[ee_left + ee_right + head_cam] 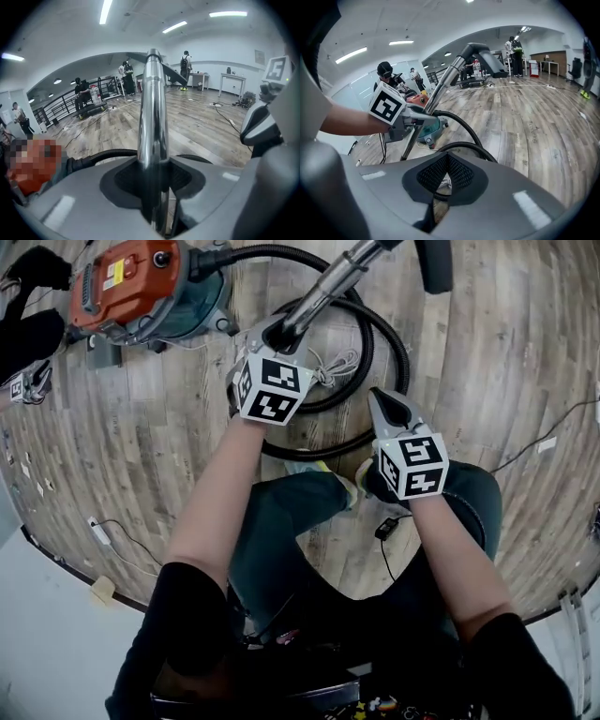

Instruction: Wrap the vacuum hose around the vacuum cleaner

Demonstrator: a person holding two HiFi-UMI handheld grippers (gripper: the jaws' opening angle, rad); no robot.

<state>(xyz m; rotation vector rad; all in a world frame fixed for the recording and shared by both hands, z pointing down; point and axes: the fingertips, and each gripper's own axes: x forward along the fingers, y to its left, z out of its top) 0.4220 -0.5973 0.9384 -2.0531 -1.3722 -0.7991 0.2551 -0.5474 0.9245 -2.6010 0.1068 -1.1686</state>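
Head view: left gripper [279, 334] clamped on the chrome wand [333, 285], which slants up and away from its jaws. Right gripper [387, 407] sits lower, right of the left one, not touching it. Black hose [404, 345] loops on the wood floor [506, 352] under and beyond both grippers. Orange vacuum cleaner [141, 282] lies well left of the left gripper. Left gripper view: jaws pressed on both sides of the wand, with the hose arcing on the floor just past the tips. Right gripper view: jaws closed tip to tip, nothing held. Hose coil directly ahead of the tips, vacuum cleaner ahead-left, behind the left gripper.
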